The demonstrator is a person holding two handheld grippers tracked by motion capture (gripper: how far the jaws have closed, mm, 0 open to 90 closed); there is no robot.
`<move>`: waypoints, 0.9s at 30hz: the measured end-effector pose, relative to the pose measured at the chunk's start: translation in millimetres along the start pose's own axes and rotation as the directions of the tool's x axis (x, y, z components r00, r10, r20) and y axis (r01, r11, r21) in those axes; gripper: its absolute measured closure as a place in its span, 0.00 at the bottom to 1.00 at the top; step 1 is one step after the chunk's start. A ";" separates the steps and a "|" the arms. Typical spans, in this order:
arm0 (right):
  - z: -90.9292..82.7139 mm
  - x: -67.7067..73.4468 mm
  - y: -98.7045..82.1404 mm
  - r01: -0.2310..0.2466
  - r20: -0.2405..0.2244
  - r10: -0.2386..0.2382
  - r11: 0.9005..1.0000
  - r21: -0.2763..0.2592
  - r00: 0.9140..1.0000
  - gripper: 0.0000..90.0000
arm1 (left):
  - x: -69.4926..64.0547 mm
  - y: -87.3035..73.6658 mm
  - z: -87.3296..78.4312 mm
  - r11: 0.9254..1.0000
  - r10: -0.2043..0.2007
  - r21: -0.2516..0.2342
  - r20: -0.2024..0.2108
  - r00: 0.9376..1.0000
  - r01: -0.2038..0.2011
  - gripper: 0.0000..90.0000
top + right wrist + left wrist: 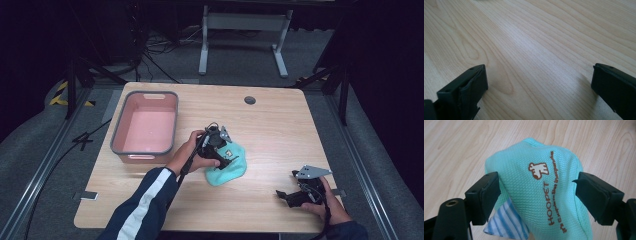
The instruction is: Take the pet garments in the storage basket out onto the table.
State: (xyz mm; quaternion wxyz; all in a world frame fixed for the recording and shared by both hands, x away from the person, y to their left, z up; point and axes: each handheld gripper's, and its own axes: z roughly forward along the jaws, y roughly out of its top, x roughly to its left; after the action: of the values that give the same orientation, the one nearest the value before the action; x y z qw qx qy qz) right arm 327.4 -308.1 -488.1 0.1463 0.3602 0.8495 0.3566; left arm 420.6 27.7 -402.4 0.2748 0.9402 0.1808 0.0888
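Observation:
A mint-green cloth [231,169] printed with a small cartoon animal and brown lettering lies bunched on the wooden table [280,130]. My left gripper [226,159] points down over it. In the left gripper view the cloth [536,202] rises as a hump between the two black jaws of the left gripper [536,185]. The jaws stand wide and open on either side without squeezing it. A blue-and-white striped fabric [506,223] peeks out beneath the cloth. My right gripper [283,195] rests low at the table's near right; in its own view the right gripper [539,75] is open over bare wood.
A pink tub with a grey rim [150,93] stands at the table's left, just beyond the person's left hand. A dark round grommet [250,100] sits at the far middle of the tabletop. Cables and a white desk frame [245,22] lie on the floor behind.

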 end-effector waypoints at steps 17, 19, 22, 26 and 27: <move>0.0 0.0 0.0 0.000 0.000 0.000 1.000 0.000 1.000 0.01 | -14.8 -5.9 -21.9 0.997 0.081 0.019 0.007 0.997 -0.081 0.25; 0.0 0.0 0.0 0.000 0.000 0.000 1.000 0.000 1.000 0.01 | -15.7 -7.1 -23.0 0.997 0.078 0.018 0.006 0.997 -0.078 0.25; 0.0 0.0 0.0 0.000 0.000 0.000 1.000 0.000 1.000 0.01 | -17.7 -10.6 -25.0 0.996 0.087 0.025 0.005 0.996 -0.087 0.25; 0.0 0.0 0.0 0.000 0.000 0.000 1.000 0.000 1.000 0.01 | -20.9 -17.3 -29.2 0.994 0.103 0.033 0.007 0.995 -0.103 0.25; 0.0 0.0 0.0 0.000 0.000 0.000 1.000 0.000 1.000 0.01 | -21.3 -18.5 -29.9 0.994 0.101 0.030 0.007 0.995 -0.101 0.25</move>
State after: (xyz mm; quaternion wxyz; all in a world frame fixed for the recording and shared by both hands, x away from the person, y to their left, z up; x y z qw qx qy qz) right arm 327.4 -308.0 -488.1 0.1463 0.3603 0.8495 0.3566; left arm 387.7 48.4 -389.1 0.2561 0.9524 0.1338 0.0971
